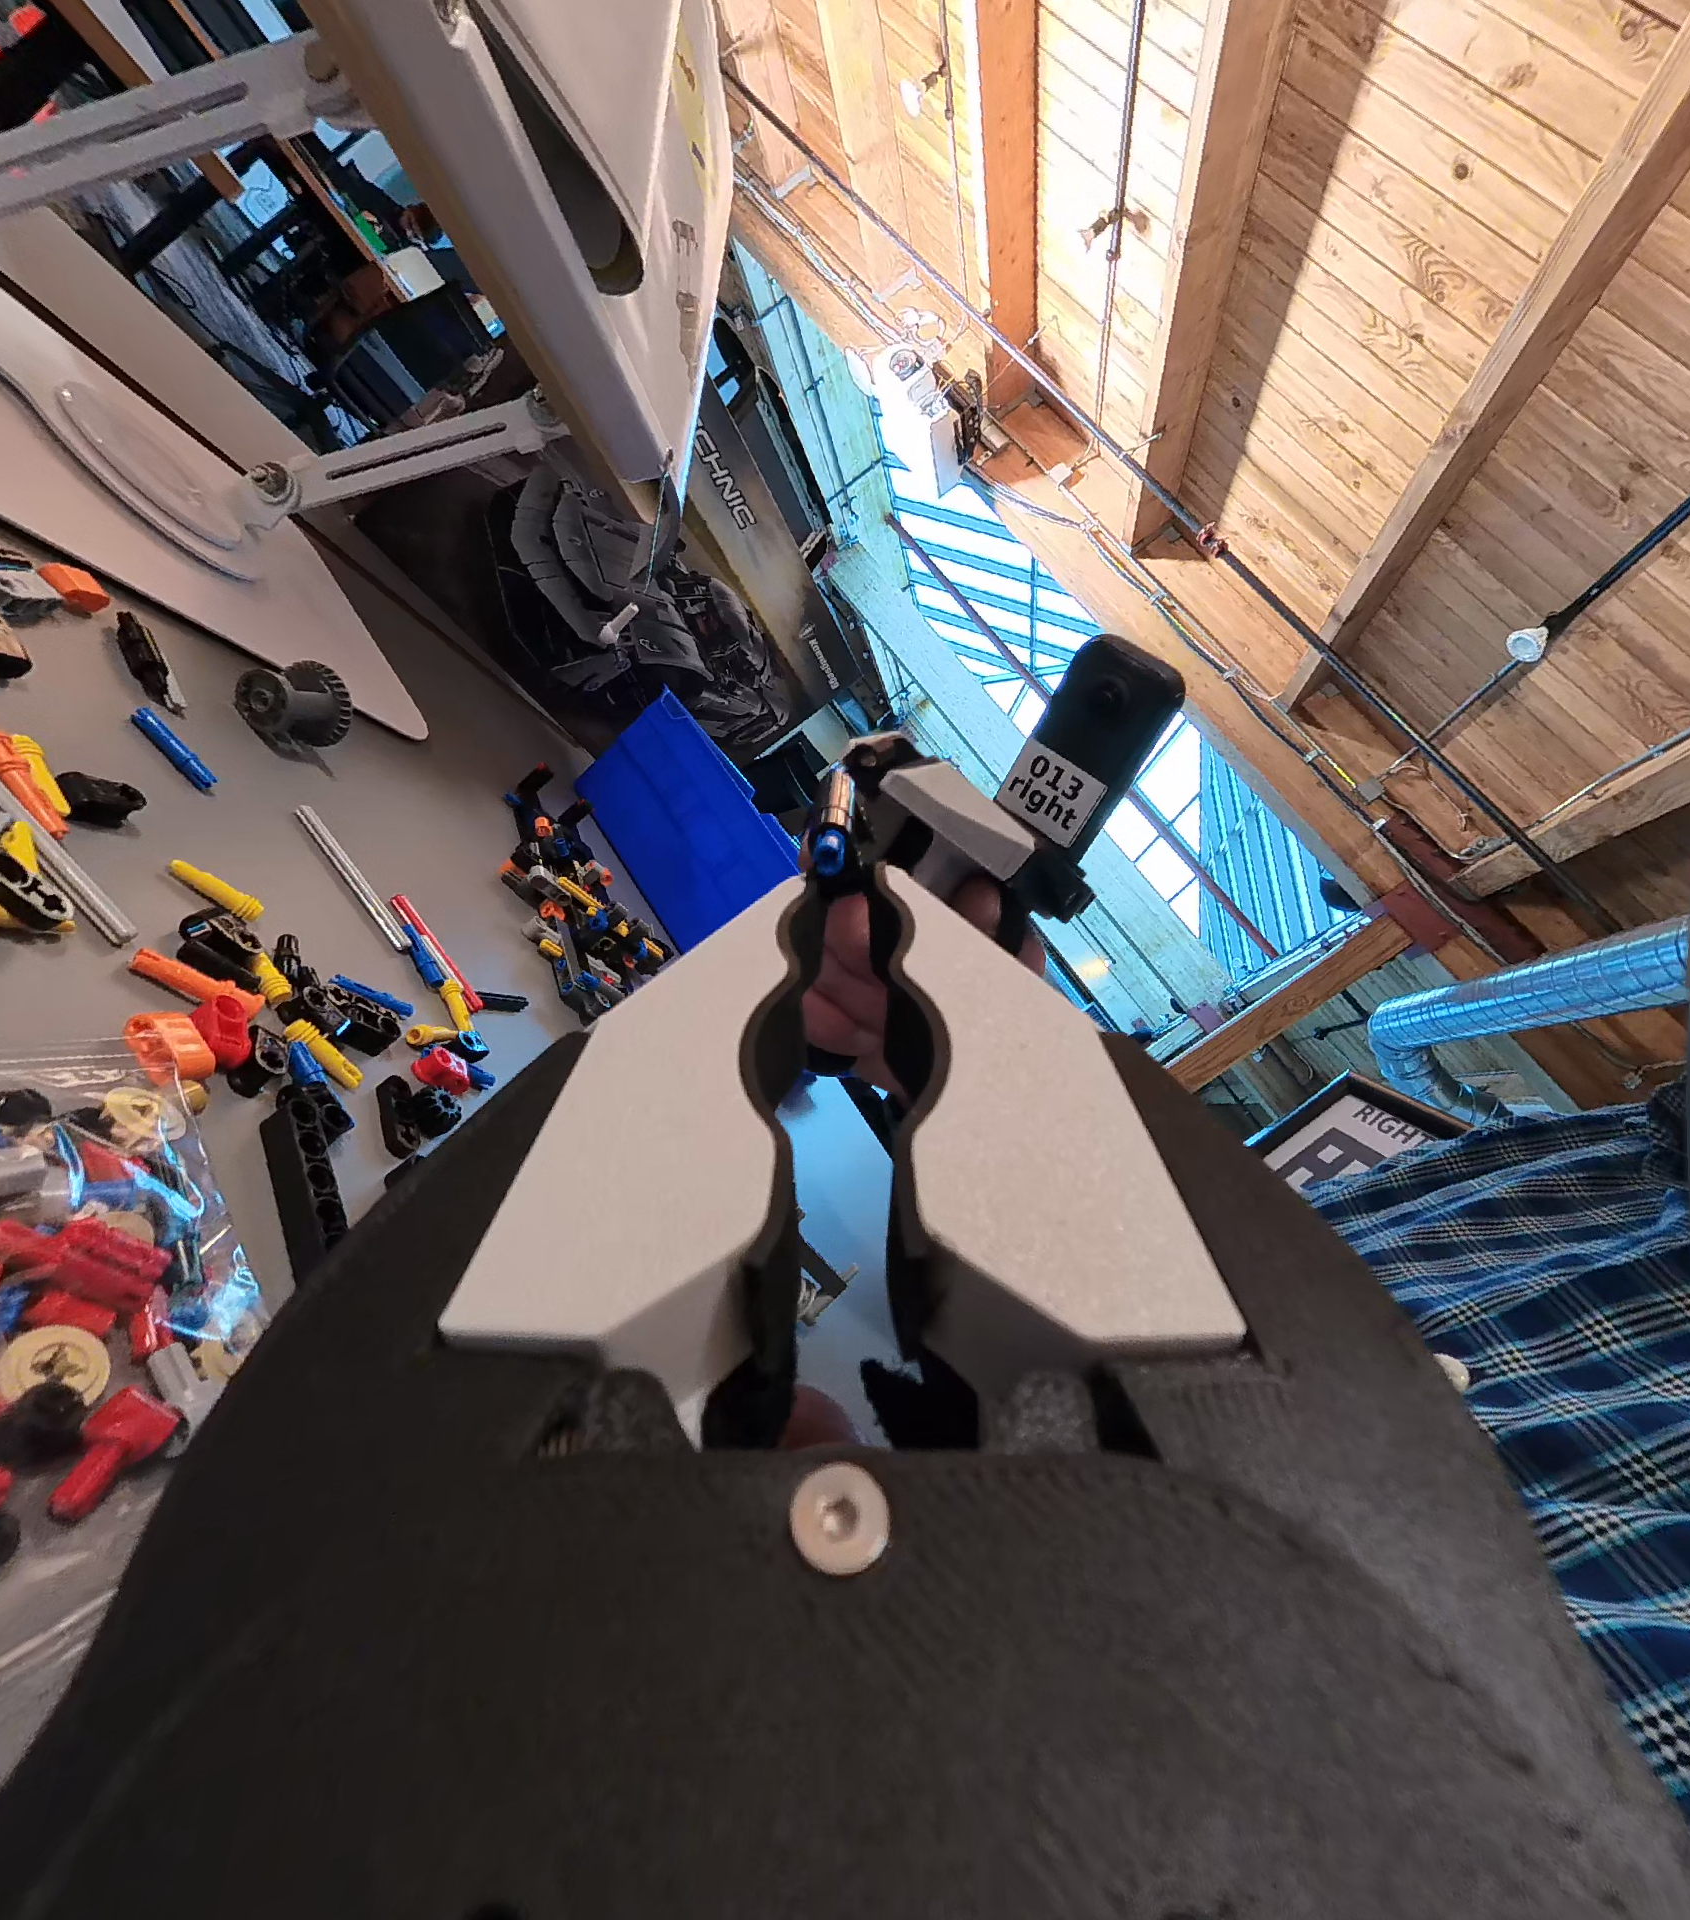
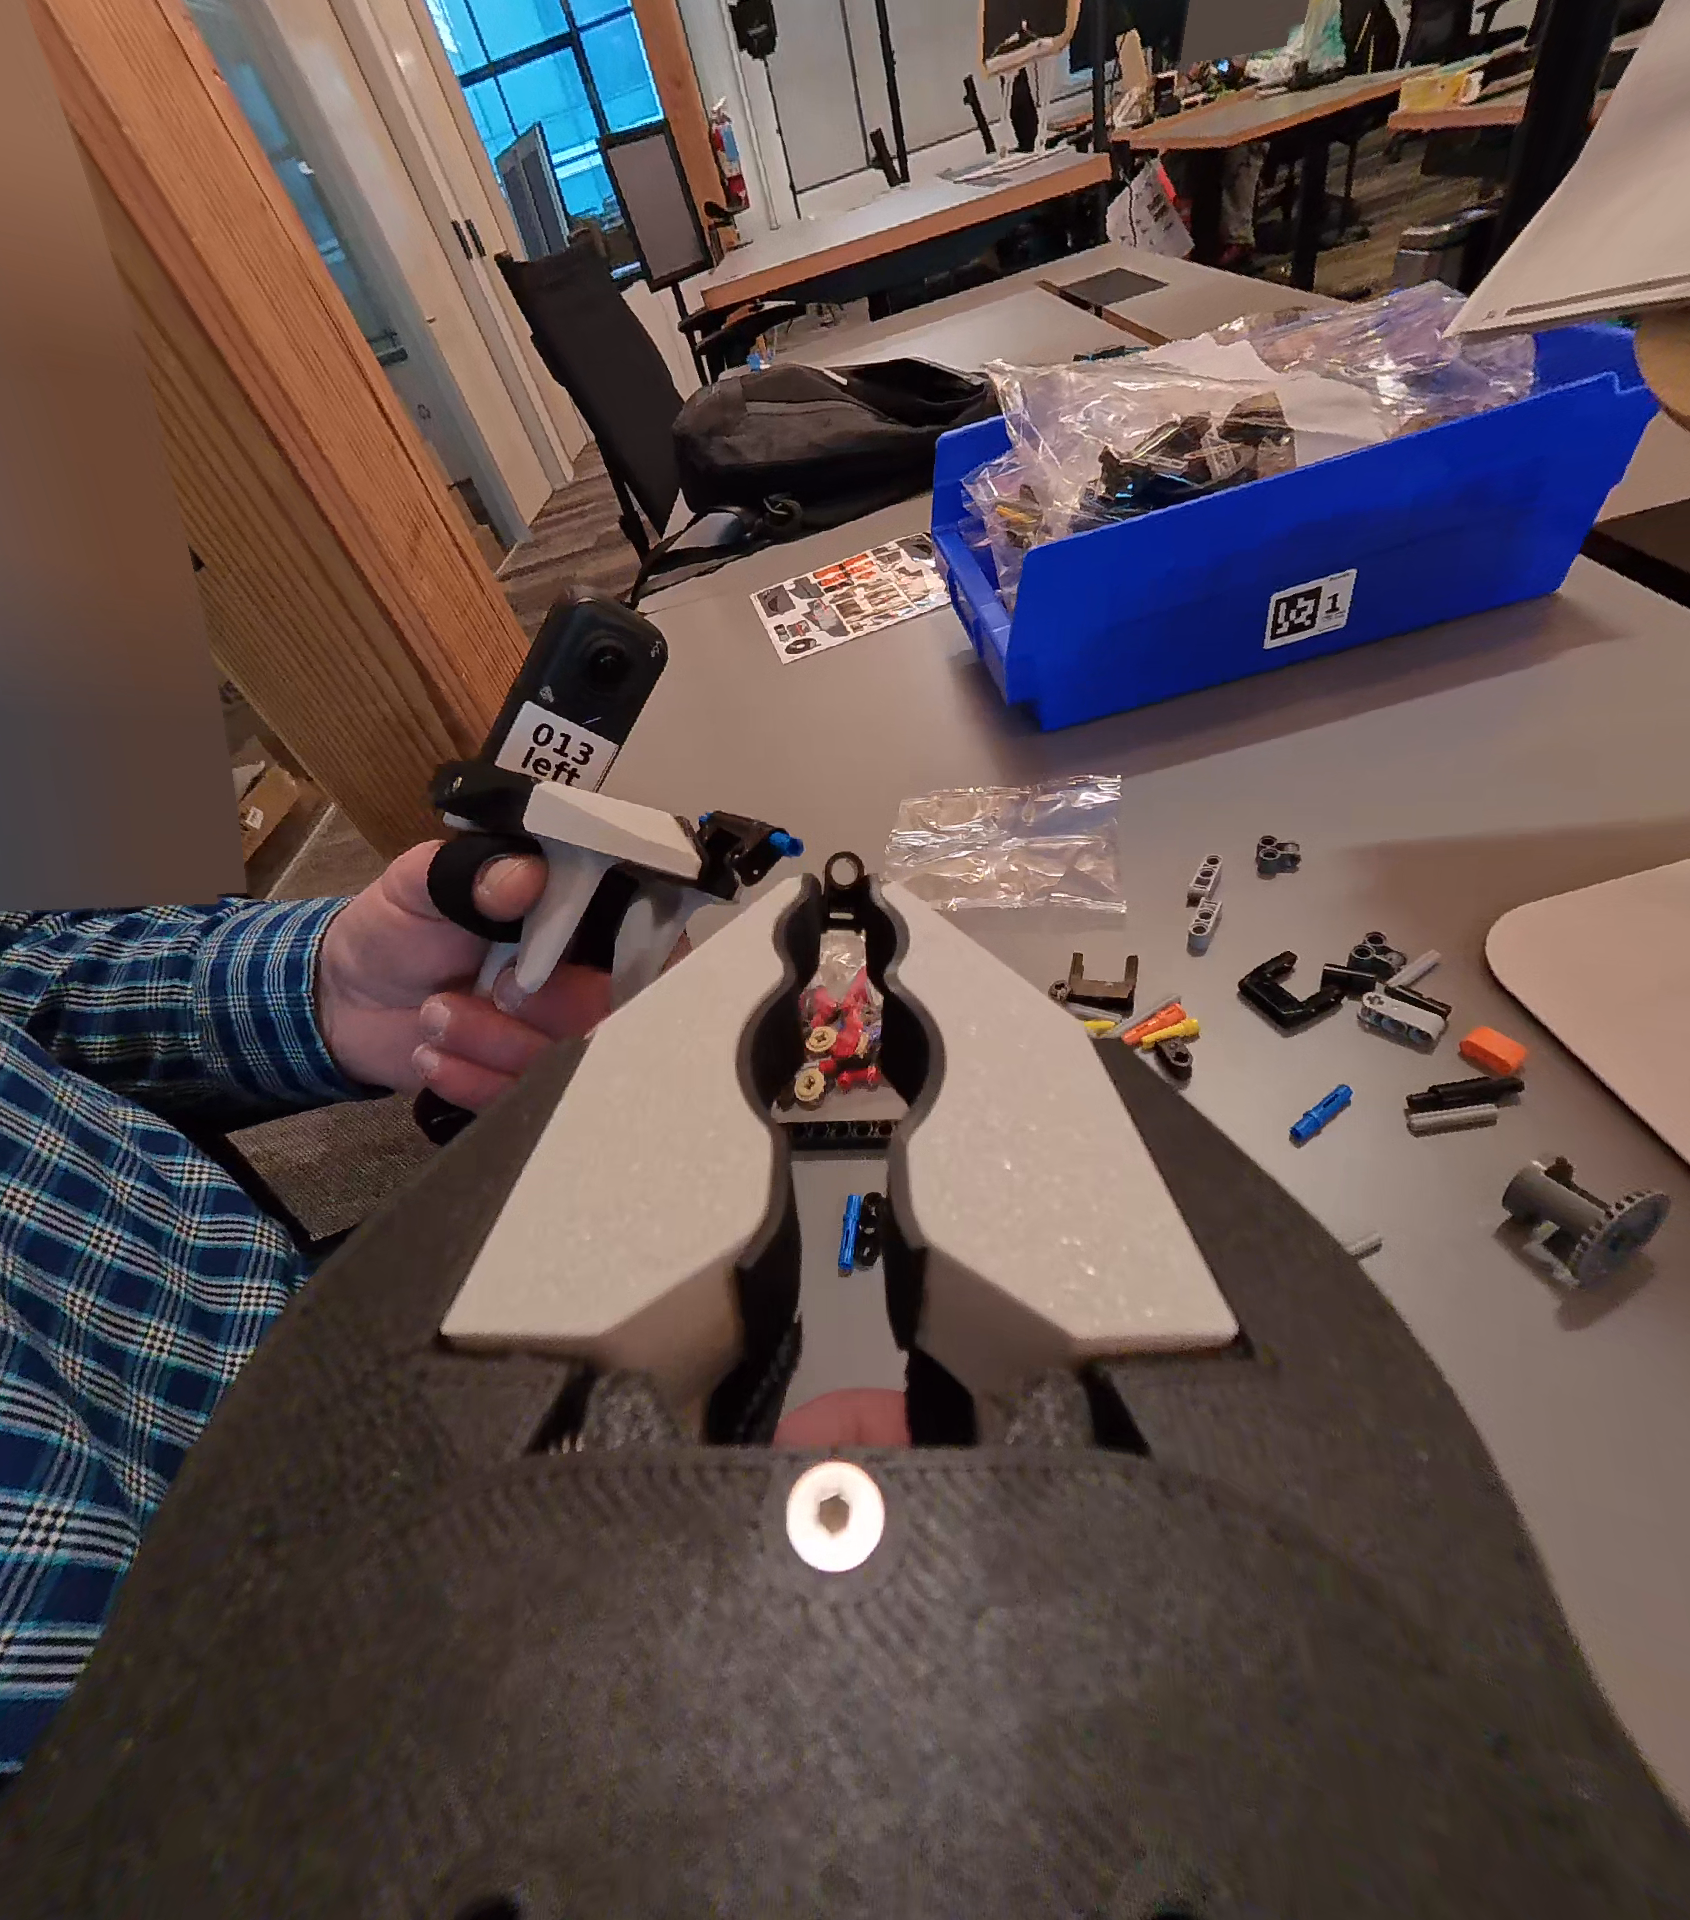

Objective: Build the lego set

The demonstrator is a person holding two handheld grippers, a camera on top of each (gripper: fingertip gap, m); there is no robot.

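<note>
My left gripper (image 1: 843,891) is shut on a small black Technic piece with a blue pin (image 1: 826,854), held up in the air above the table. It also shows in the right wrist view (image 2: 711,847), with the black piece and blue pin (image 2: 758,842) at its tip. My right gripper (image 2: 841,885) is shut on a small black piece with a round hole (image 2: 843,868). The two held pieces are close together, tip to tip; I cannot tell whether they touch. The right gripper (image 1: 877,779) shows just beyond the left one.
Loose Technic pins, beams and axles (image 1: 301,997) lie on the grey table (image 2: 1028,1039), beside a bag of red parts (image 1: 41,1268). A blue bin (image 2: 1236,603) holds bagged parts. A grey gear piece (image 2: 1584,1216), clear bag (image 2: 1012,842) and sticker sheet (image 2: 851,597) lie nearby. Across from one pair of fingers to the other is roughly 6 cm.
</note>
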